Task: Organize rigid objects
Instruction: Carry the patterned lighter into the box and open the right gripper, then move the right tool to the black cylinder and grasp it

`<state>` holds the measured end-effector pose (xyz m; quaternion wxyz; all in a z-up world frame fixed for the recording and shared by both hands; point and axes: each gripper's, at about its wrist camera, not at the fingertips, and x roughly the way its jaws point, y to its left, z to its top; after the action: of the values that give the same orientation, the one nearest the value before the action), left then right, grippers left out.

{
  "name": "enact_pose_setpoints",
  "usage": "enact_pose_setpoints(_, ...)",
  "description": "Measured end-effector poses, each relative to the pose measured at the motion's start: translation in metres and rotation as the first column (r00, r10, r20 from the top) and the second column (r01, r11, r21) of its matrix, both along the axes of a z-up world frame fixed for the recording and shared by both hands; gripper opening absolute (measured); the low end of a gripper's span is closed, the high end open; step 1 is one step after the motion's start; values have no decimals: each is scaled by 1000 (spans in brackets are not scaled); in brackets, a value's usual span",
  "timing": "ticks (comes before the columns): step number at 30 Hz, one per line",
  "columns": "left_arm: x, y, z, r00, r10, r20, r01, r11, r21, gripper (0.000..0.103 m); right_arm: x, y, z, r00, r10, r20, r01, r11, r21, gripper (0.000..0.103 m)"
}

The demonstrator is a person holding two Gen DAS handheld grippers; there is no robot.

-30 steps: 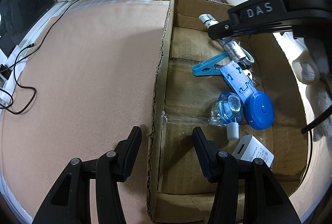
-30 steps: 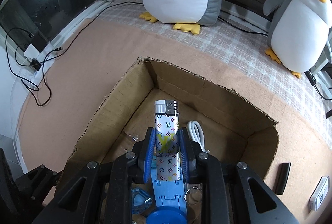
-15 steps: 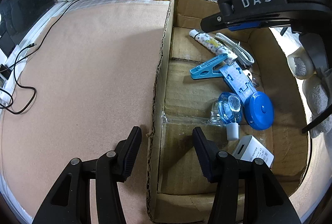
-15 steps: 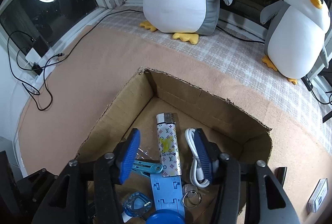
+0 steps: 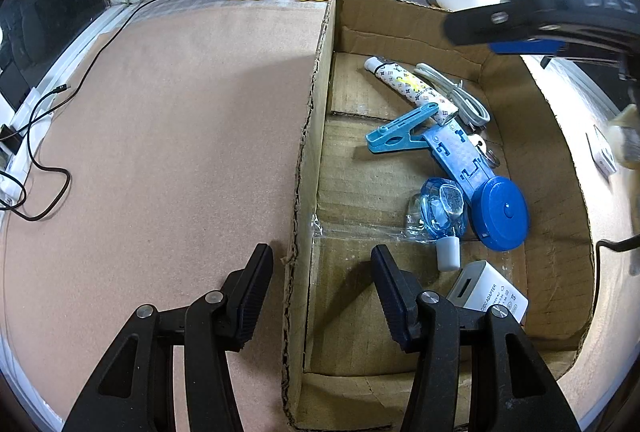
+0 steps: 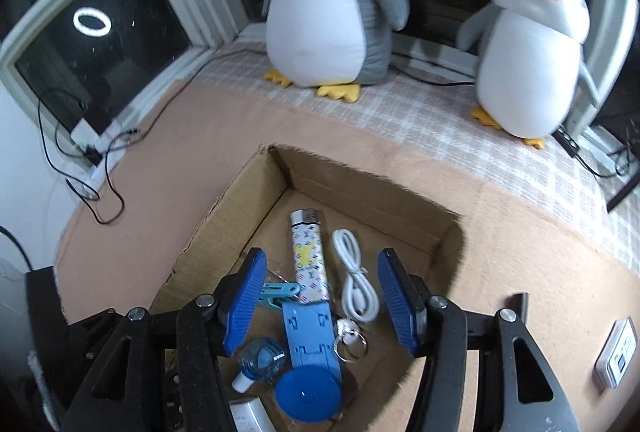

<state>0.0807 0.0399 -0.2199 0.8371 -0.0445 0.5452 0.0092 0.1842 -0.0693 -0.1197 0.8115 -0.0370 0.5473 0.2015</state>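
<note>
A patterned lighter (image 6: 307,260) lies on the floor of the cardboard box (image 6: 360,192), also seen in the left wrist view (image 5: 408,88). My right gripper (image 6: 322,296) is open and empty, raised above the box over the lighter. My left gripper (image 5: 322,288) is open and empty, straddling the box's left wall (image 5: 310,136). In the box lie a white cable (image 6: 354,276), a blue clip (image 5: 400,136), a blue phone stand (image 5: 480,184), a blue bottle (image 5: 442,210) and a white adapter (image 5: 486,294).
Two plush penguins (image 6: 332,12) (image 6: 532,48) stand on the checked cloth by the window. Black cables (image 5: 40,136) lie at the left edge of the tan mat. A small white device (image 6: 616,352) and a black bar (image 6: 516,302) lie right of the box.
My right gripper opened and let go of the lighter, which now lies in the box. The gripper then rose and drew back. The left gripper has not moved.
</note>
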Motion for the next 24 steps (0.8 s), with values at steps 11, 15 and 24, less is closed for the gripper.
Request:
enact_pose_setpoints(11, 0, 0, 0, 1000, 1, 0, -1, 1000, -1, 55, -11, -78, 29, 988, -146, 48, 143, 988, 52, 66)
enact_pose_setpoints(15, -1, -1, 1, 1000, -1, 0, 1, 1000, 1, 55, -12, -108, 29, 977, -210, 38, 209, 977, 34, 66)
enact_pose_setpoints(24, -1, 0, 2, 1000, -2, -1, 2, 1000, 5, 55, 1, -159, -13, 948, -308, -80, 303, 951, -66, 66)
